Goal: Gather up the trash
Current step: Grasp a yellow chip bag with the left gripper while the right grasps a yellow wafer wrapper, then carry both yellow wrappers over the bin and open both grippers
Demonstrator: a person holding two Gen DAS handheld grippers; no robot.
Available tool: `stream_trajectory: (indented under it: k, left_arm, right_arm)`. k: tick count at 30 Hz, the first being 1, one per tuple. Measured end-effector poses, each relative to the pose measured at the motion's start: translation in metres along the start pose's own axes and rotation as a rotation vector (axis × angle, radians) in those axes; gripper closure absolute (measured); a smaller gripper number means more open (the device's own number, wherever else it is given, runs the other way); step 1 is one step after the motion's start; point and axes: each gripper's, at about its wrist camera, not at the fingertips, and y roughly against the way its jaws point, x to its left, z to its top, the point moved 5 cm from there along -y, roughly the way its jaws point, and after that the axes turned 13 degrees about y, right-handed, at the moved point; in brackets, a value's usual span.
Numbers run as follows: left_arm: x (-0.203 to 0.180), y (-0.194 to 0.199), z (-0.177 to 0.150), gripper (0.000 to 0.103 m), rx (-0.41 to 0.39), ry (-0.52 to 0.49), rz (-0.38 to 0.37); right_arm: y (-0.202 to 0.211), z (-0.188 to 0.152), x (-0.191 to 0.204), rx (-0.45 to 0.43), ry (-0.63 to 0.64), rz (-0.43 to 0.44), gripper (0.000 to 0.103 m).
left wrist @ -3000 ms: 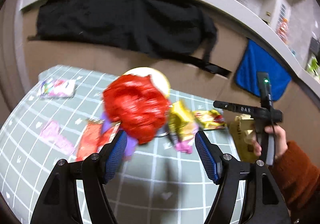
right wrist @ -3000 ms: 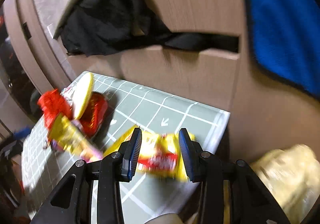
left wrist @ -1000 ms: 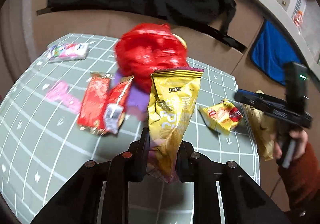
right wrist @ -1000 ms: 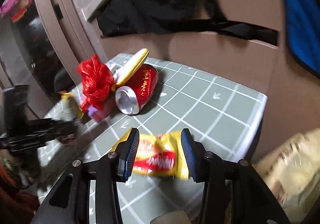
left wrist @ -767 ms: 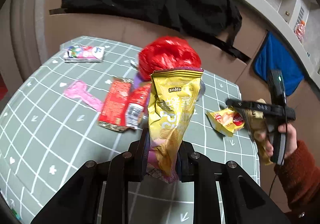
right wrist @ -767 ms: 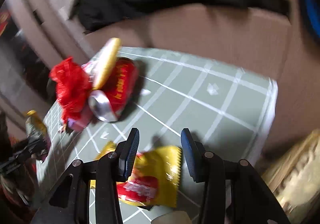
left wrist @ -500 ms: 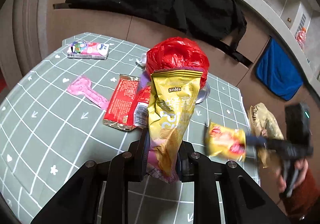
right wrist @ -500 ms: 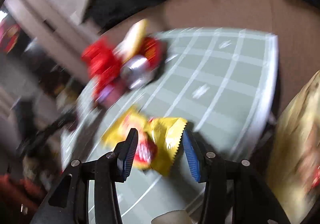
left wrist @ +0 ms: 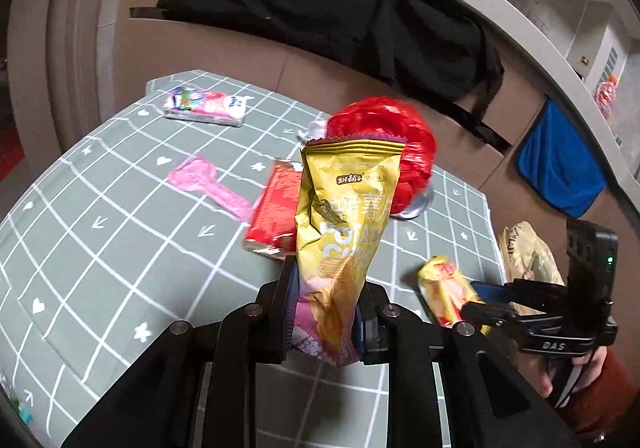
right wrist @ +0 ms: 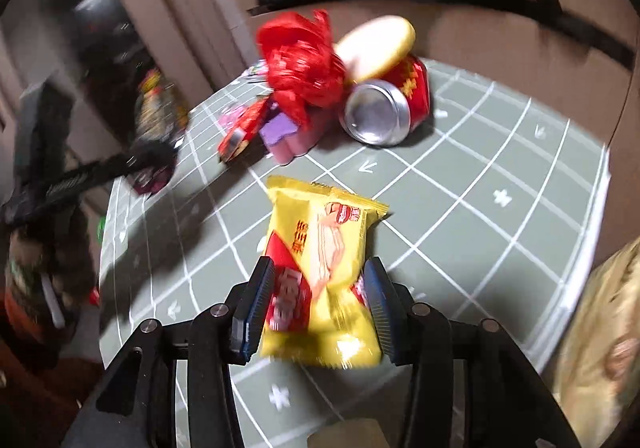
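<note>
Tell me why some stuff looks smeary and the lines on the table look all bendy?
Right wrist view: the left side is smeared, the left gripper a dark streak, while the yellow snack packet between the right gripper pads is fairly sharp. Left wrist view: the gold chip bag is crisp, the red wrapper soft. Both views: the fisheye lens bends the table grid and darkens the corners.

Black cloth (left wrist: 328,20) draped over beige ledge at back; blue towel (left wrist: 560,168) hangs to its rt; grey-green gridded tabletop (left wrist: 100,248) w/ white marks.
</note>
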Motion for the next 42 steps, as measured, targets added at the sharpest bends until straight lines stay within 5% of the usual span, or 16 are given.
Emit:
stream_trajectory:
  k: [9, 11, 13, 19, 32, 42]
  left_arm:
    - [0.015, -0.001, 0.0, 0.079, 0.005, 0.038, 0.007]
    - [0.012, -0.001, -0.001, 0.079, 0.006, 0.036, 0.006]
    - [0.008, 0.0, -0.001, 0.079, 0.005, 0.029, 0.001]
    - [-0.022, 0.001, 0.001, 0.079, -0.013, -0.032, -0.024]
    - [-0.158, 0.012, 0.016, 0.079, -0.106, -0.221, -0.153]
    - [-0.29, -0.009, -0.005, 0.079, -0.106, -0.358, -0.305]
  right_arm:
    - [-0.023, 0.002, 0.023, 0.032, 0.068, -0.068, 0.052]
    - [-0.02, 0.003, 0.024, 0.031, 0.064, -0.08, 0.06]
    - [-0.016, 0.007, 0.02, 0.016, 0.059, -0.072, 0.081]
    - [0.02, 0.023, 0.019, -0.098, 0.042, -0.124, 0.086]
    - [0.143, 0.022, -0.026, -0.28, -0.024, -0.358, 0.086]
    - [0.255, -0.02, -0.08, -0.387, -0.121, -0.599, 0.086]
